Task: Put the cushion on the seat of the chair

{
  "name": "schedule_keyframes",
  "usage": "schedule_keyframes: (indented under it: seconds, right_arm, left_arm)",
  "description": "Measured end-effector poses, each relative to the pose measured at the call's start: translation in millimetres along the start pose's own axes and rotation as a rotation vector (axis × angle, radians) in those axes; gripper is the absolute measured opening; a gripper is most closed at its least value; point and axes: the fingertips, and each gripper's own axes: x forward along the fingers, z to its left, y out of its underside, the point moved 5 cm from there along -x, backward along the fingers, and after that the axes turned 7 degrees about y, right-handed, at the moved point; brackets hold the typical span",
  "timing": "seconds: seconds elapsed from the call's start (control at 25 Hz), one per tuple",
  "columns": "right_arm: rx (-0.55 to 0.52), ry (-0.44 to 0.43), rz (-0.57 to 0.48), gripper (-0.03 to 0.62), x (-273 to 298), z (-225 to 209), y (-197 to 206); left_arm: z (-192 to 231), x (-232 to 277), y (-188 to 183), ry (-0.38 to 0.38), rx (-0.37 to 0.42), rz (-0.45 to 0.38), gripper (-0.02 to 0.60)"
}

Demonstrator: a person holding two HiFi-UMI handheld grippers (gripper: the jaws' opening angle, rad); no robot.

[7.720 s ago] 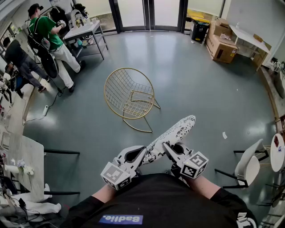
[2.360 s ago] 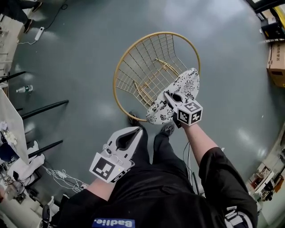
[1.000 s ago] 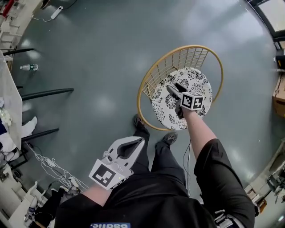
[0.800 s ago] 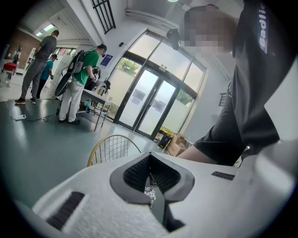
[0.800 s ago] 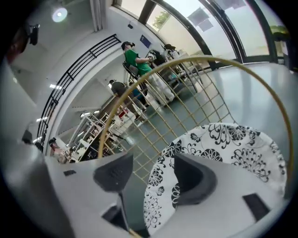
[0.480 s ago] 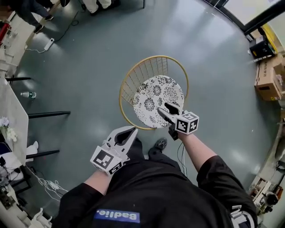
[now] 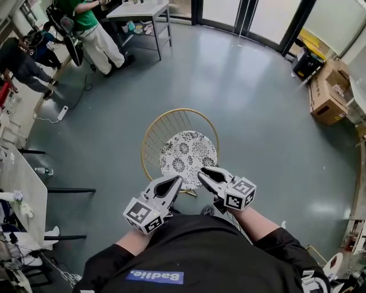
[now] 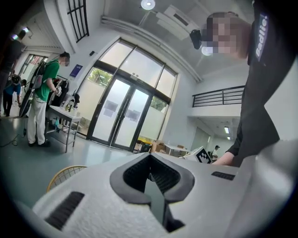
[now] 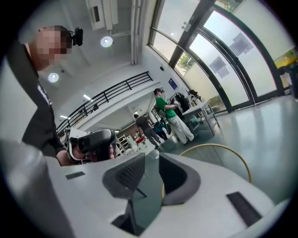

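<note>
The round white cushion (image 7: 186, 150) with a black flower print lies flat on the seat of the gold wire chair (image 7: 150, 137). Both grippers hang close to my body, near the chair's front edge and clear of the cushion. My left gripper (image 7: 176, 179) is shut, tips together (image 8: 150, 155), holding nothing. My right gripper (image 7: 205, 171) has a gap between its jaws (image 9: 151, 158); they are closing with nothing between them. The chair's gold rim (image 8: 65, 173) shows past the left jaws and again (image 9: 223, 149) past the right ones.
People (image 7: 97, 34) stand by a grey table (image 7: 146, 11) at the far left. Cardboard boxes (image 7: 326, 94) sit at the right by the glass doors (image 7: 251, 17). A white table (image 7: 20, 183) and black chair legs (image 7: 63, 190) are at my left.
The right gripper, which carried the cushion onto the seat, has let go and pulled back toward my body. Both grippers rose, and my view tilted up from the floor.
</note>
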Motion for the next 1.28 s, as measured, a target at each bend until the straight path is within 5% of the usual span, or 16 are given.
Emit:
schedule_keyframes:
  seconds: [0.36,0.6,1.28]
  right_arm:
    - [-0.155,-0.058,-0.175,0.044,-70.2,53.1,-67.5]
    - [-0.249,-0.034,-0.197,0.04,-94.8,69.9,-77.5]
    - [-0.236,-0.021,-0.195,0.035,-112.1,75.0,-73.4]
  left_arm:
    - [-68.1,36.8,-44.1,0.138,0.077,-0.034,0.014]
    - [-101.8,54.3,-53.0,0.216,0.129,-0.026,0.014]
    - [-126.8,52.8,-49.5,0.214,0.137,-0.008,0.014]
